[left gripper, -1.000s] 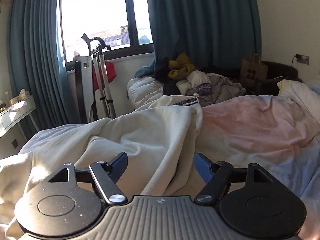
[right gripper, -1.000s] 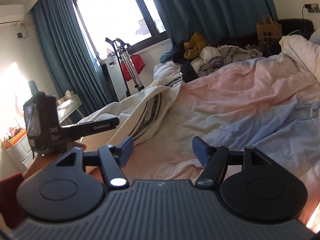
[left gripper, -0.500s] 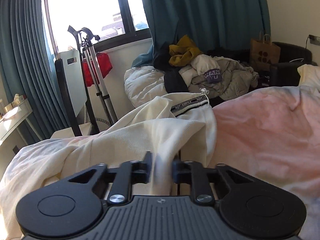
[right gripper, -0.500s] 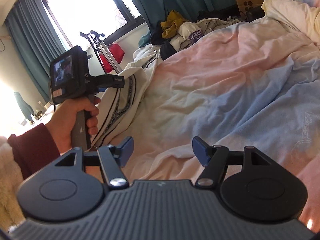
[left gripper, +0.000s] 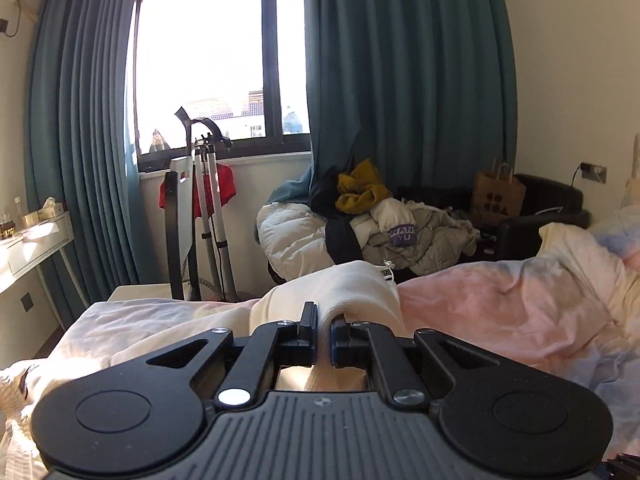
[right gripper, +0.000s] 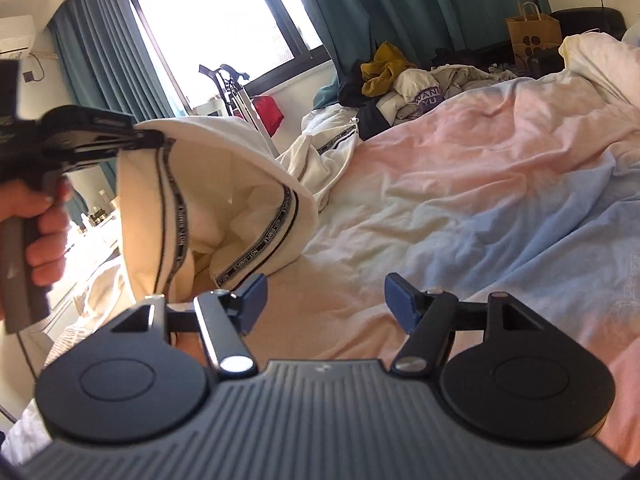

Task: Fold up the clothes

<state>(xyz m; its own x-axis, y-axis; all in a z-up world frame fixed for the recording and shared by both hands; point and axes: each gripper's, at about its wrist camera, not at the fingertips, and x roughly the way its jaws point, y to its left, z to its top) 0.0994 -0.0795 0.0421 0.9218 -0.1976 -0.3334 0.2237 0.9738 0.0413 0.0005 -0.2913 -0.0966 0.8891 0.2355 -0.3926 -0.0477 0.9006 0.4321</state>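
Your left gripper (left gripper: 323, 330) is closed on a fold of the cream garment (left gripper: 352, 292), and the cloth comes out between the jaws toward the far side. In the right wrist view you hold this gripper high at the left, so the garment (right gripper: 224, 200) hangs from it and opens like a pocket. The black printed tape (right gripper: 178, 236) along its inner edge faces you. I think you lift it this way to free it from the bed (right gripper: 480, 184) and to find its edges before the first fold.

The low part of the garment lies on the bed, at the left, and runs far toward the pile of clothes (right gripper: 400, 80) below the window.

Your right gripper (right gripper: 325, 298) is wide open and holds nothing. It is above the pink and blue sheet. The hanging cloth is just left of its left finger, near but apart, as far as I can judge. A second grip there, on the taped edge, seems the natural next move.
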